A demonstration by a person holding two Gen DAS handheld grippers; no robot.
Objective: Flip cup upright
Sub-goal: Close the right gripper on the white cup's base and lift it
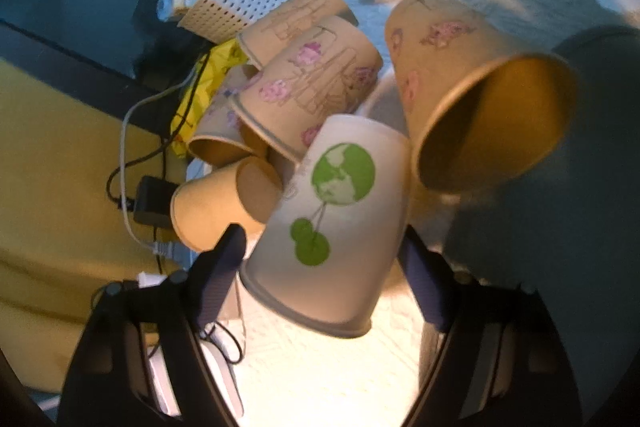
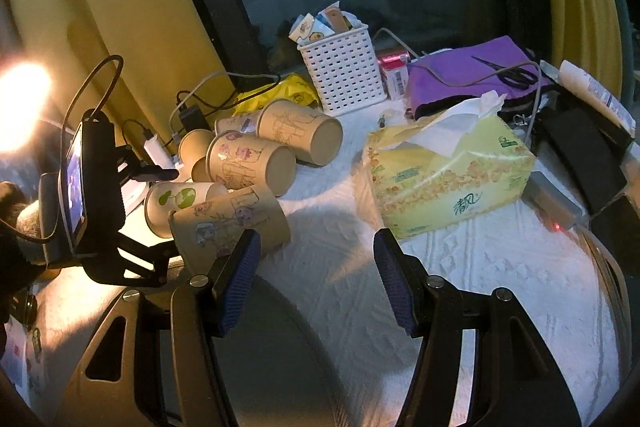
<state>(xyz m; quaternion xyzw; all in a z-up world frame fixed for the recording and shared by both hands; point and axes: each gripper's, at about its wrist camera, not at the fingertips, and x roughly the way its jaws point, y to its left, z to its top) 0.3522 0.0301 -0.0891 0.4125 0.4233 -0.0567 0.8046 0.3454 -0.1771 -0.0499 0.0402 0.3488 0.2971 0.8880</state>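
Through the left wrist camera, my left hand-held gripper point(image 1: 322, 259) stands wide open around the white globe-print cup point(image 1: 332, 223), which lies on its side on the table point(image 1: 320, 367), rim toward me; whether the pads touch it I can't tell. I judge it thin paper: light, easily crushed, so I'd pinch gently mid-wall, not the rim. A brown cup point(image 1: 480, 87) lies beside it.

Through the right wrist camera, my right hand-held gripper point(image 2: 316, 279) hangs open and empty beside the tissue box point(image 2: 448, 175), with the white cup point(image 2: 176, 203) lying among fallen cups.
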